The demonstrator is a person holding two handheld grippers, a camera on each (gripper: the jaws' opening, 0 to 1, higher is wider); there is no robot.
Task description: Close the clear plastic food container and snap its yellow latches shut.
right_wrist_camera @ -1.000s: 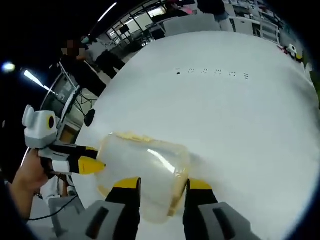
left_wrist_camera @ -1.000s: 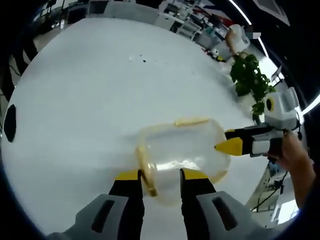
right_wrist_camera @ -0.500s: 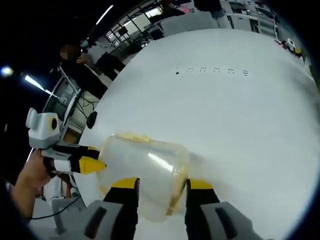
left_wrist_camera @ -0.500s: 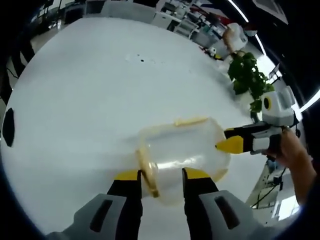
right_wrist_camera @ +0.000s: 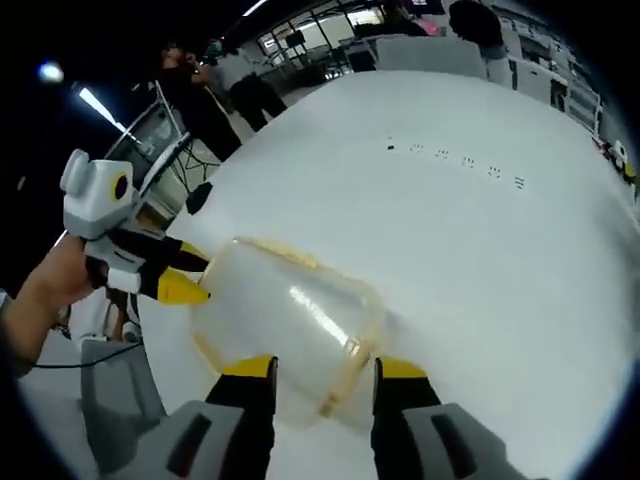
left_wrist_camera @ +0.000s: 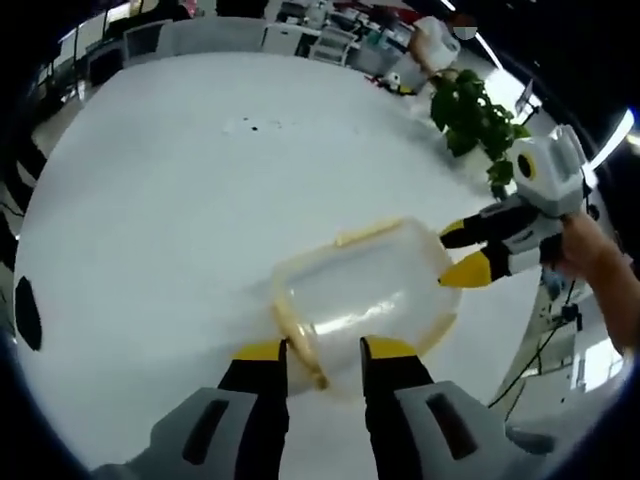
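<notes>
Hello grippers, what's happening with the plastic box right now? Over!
Left gripper and right gripper open, one at each end of the clear container. Yellow latch between left jaws. Nothing in the way on the white table.

- The clear container (left_wrist_camera: pixel 365 292) has its near end hidden behind the left gripper (left_wrist_camera: pixel 323 352).
- Small dark marks (right_wrist_camera: pixel 455 160) on the white table (right_wrist_camera: pixel 480 250) are too small to identify.

a wide white table (left_wrist_camera: pixel 180 200) with small dark marks (right_wrist_camera: pixel 455 160); a leafy green plant (left_wrist_camera: pixel 470 115) by its far edge; people (right_wrist_camera: pixel 225 85) standing beyond.
</notes>
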